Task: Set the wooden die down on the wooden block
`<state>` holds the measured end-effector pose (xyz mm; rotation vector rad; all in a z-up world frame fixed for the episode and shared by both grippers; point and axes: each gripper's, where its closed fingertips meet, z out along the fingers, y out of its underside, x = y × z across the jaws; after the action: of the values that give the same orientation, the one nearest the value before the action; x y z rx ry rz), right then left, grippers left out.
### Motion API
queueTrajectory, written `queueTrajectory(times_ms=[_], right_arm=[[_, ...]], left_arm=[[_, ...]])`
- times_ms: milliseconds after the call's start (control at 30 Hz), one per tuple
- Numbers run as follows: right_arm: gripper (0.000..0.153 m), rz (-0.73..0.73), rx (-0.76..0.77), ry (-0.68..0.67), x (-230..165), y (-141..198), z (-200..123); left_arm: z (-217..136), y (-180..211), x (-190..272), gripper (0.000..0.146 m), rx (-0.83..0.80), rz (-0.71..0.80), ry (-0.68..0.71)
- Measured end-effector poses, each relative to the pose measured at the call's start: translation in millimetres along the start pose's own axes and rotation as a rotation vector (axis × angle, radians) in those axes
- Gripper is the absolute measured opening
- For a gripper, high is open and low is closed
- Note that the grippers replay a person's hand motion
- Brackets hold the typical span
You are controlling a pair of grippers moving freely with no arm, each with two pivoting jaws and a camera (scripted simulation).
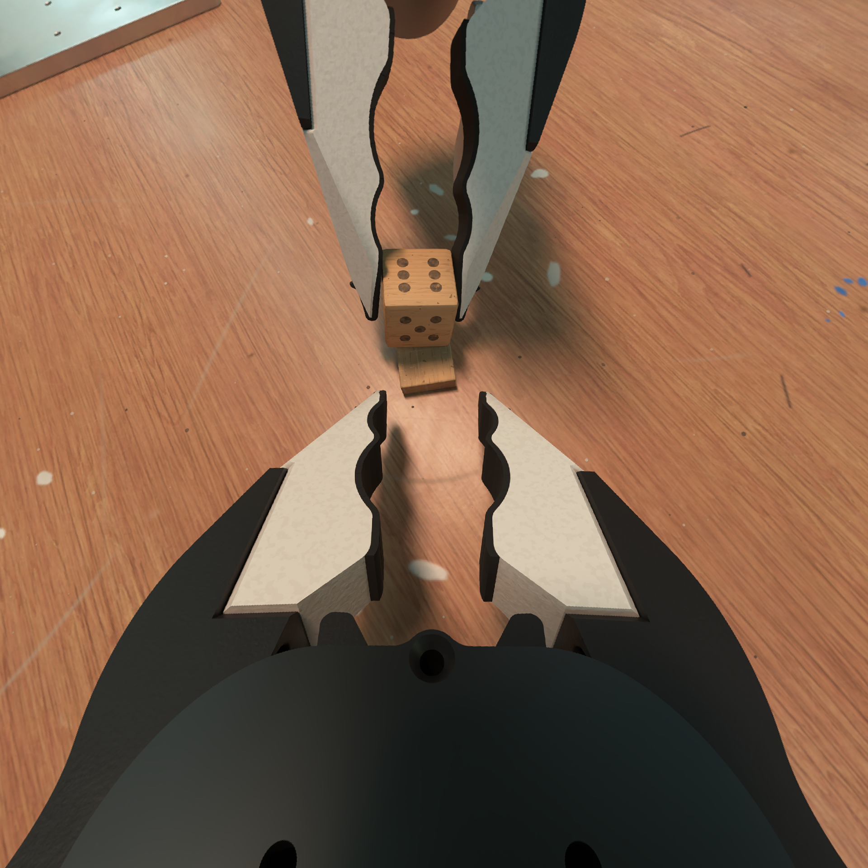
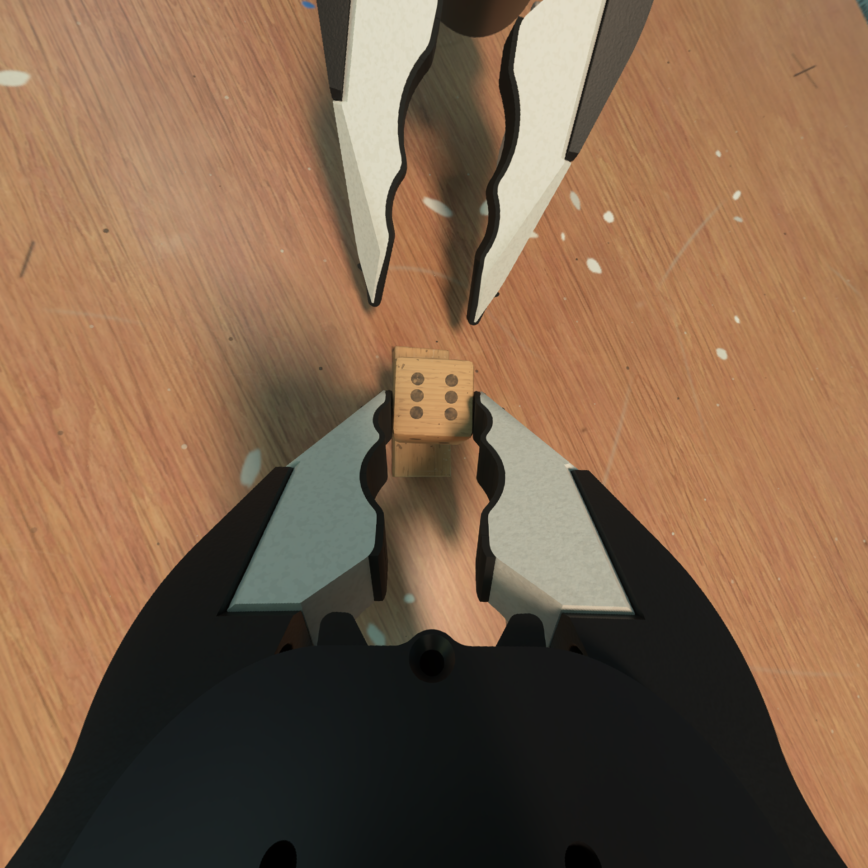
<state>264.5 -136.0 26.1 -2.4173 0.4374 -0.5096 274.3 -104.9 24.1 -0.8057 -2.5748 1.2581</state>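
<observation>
The wooden die is held between the fingers of my right gripper, which reaches in from the top of the left wrist view. The die's six-dot face points up. The flat wooden block lies on the table right under the die; its ends show on both sides of the die in the right wrist view. I cannot tell whether die and block touch. My right gripper is shut on the die. My left gripper is open and empty, its tips just short of the block, facing the right gripper.
The wooden tabletop has pale paint specks and scratches. A grey metal plate with a raised edge lies at the far left of the left wrist view.
</observation>
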Motion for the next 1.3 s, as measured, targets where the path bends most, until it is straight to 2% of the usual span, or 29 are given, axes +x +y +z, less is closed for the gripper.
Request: queueTrajectory(times_ms=[633, 1133, 1300], right_arm=[[0.034, 0.075, 0.01, -0.101, -0.8, 0.8, 2.6], [0.034, 0.057, 0.031, -0.08, 1.4, 1.3, 2.6], [0.034, 0.056, 0.059, -0.093, 1.0, -2.1, -0.8]], left_arm=[[-0.1, 0.0, -1.8, 0.039, 0.005, -0.048, 0.025], [0.4, 0.9, -3.0, 0.037, 0.006, -0.058, 0.0], [-3.2, -3.6, -2.2, 0.031, 0.049, -0.112, 0.075]])
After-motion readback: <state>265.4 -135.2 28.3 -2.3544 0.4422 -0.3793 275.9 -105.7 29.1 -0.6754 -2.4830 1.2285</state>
